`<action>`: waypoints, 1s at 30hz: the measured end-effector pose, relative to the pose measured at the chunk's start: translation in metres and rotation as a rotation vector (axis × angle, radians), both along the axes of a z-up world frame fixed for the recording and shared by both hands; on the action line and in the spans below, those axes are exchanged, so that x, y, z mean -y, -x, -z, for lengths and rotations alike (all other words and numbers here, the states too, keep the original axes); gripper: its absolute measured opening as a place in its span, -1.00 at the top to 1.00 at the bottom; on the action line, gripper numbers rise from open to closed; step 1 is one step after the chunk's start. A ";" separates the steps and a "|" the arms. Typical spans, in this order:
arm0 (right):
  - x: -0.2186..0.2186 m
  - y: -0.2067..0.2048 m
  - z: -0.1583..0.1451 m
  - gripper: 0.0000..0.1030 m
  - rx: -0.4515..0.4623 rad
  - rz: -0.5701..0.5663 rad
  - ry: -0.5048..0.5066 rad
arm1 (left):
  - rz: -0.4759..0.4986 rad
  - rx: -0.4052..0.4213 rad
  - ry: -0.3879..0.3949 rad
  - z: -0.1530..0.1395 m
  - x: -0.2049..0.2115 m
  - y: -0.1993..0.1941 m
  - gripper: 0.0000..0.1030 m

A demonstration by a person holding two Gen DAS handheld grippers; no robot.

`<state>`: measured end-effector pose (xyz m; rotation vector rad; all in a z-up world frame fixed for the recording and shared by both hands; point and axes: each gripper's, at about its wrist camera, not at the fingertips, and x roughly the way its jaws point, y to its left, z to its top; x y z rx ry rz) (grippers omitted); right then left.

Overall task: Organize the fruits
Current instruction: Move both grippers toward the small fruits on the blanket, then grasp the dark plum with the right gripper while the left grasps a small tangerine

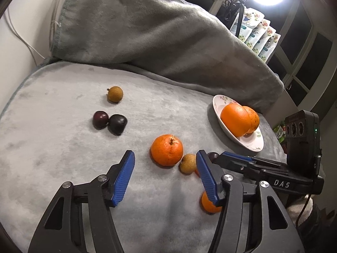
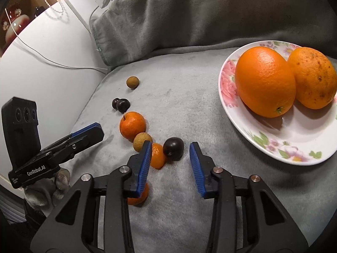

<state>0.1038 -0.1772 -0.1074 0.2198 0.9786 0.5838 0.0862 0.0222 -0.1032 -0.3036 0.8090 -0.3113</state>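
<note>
Fruits lie scattered near the plate (image 2: 236,113); the right gripper (image 2: 170,155), jaws apart, lines up on a dark plum (image 2: 173,147); the left gripper (image 1: 165,164) is released too.

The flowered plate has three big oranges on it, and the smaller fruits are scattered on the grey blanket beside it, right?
Not quite: the flowered plate holds two big oranges, not three: one smooth orange and one speckled orange touching it. The right wrist view shows this clearly. The smaller fruits do lie on the grey blanket beside the plate.
</note>
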 end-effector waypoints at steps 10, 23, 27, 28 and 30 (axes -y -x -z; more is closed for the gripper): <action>-0.004 -0.006 0.005 0.36 -0.011 0.003 0.012 | 0.027 -0.028 -0.009 0.008 0.009 -0.016 -0.07; -0.008 -0.009 0.010 0.42 -0.022 -0.017 -0.001 | 0.043 -0.087 0.018 0.024 0.010 -0.028 -0.02; -0.008 -0.008 0.010 0.49 -0.020 -0.018 -0.008 | 0.035 -0.094 0.031 0.026 0.007 -0.030 0.19; -0.008 -0.008 0.010 0.52 -0.021 -0.016 -0.011 | 0.035 -0.096 0.037 0.026 0.006 -0.031 0.21; -0.006 -0.008 0.010 0.55 -0.021 -0.010 -0.016 | 0.037 -0.093 0.036 0.026 0.006 -0.030 0.23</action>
